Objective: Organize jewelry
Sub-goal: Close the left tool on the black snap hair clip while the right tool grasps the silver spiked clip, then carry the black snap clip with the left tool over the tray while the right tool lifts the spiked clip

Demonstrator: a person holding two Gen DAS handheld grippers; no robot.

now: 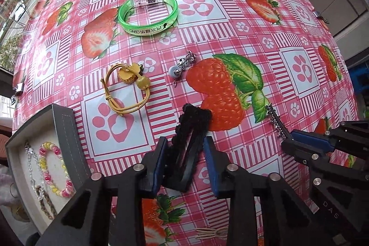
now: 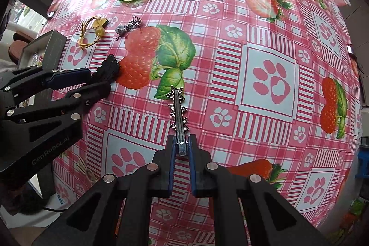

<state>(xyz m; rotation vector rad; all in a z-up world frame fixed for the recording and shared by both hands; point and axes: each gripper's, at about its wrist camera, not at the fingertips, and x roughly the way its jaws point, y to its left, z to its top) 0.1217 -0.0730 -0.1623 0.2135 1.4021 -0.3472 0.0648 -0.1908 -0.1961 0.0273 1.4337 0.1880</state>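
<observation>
Two claws are shown over a strawberry-print surface (image 1: 230,15). The left claw (image 1: 185,153) is closed around a black scalloped hair clip (image 1: 191,130), whose long axis runs from 7 to 1 o'clock between the blue pads (image 1: 159,167); whether it is lifted cannot be told. The right claw (image 2: 182,149) is clamped on the near end of a silver star-studded clip (image 2: 177,107), its long axis pointing to 12 o'clock. The grey tray (image 1: 66,130), already holding a beaded bracelet (image 1: 55,170), lies at 9 o'clock of the left claw, which is judged the nearer. "APP" is legible on the green bangle (image 1: 147,13), "GenRobot.AI" on the left claw's body in the right wrist view
</observation>
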